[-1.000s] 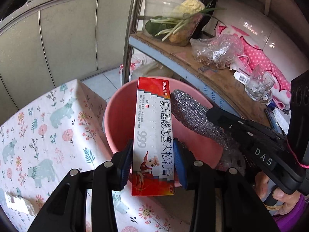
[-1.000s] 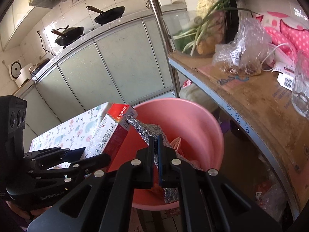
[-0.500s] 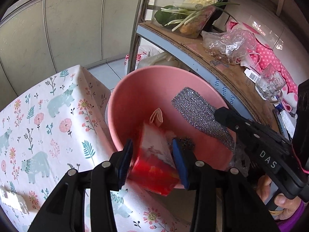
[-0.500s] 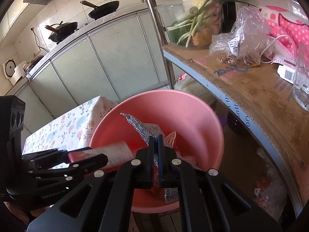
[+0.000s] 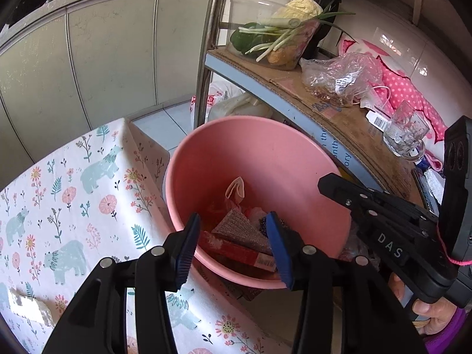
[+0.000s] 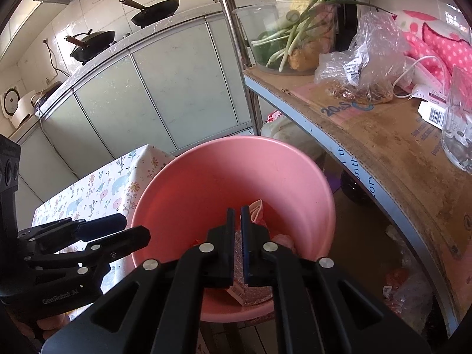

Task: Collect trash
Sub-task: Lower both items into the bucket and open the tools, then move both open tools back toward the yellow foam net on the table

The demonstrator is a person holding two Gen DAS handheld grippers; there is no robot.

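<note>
Bin: pink basin (image 5: 265, 159) sits directly ahead of and below both tongs, just off the edge of the floral-cloth surface (image 5: 73, 191).
Left tongs: left tongs (image 5: 233, 244) hang over the near rim, jaws opening, nothing between the blue pads (image 5: 185, 247).
Right tongs: right tongs (image 6: 237, 244) are together, narrow gap only, nothing clamped, tips over the basin.
Trash in bin: red carton (image 5: 236, 250) lies flat at the bottom, below and between the left pads; silver mesh scrubber (image 5: 239, 227) lies on top of it; small pale paper scrap (image 5: 236, 188) sits further in.
Remaining trash: white crumpled piece (image 5: 26, 306) on the surface, well to the left of the left tongs, near the frame edge. Probably the next pick; can't tell what it is.
Handling, white piece: looks light and soft, likely crushes under the pads. Take it across its middle, pads low to the cloth, and avoid pinching the cloth.
Handling, carton: light, stiff along its length, faces probably dent; grip across the narrow sides.
Handling, scrubber: limp, snags on pads, so clamp a bunched fold.
Off limits: shelf (image 6: 383, 135) to the right of the right tongs holds a glass mug (image 5: 405, 135) and a vegetable tub (image 6: 289, 38), not trash by my read.
</note>
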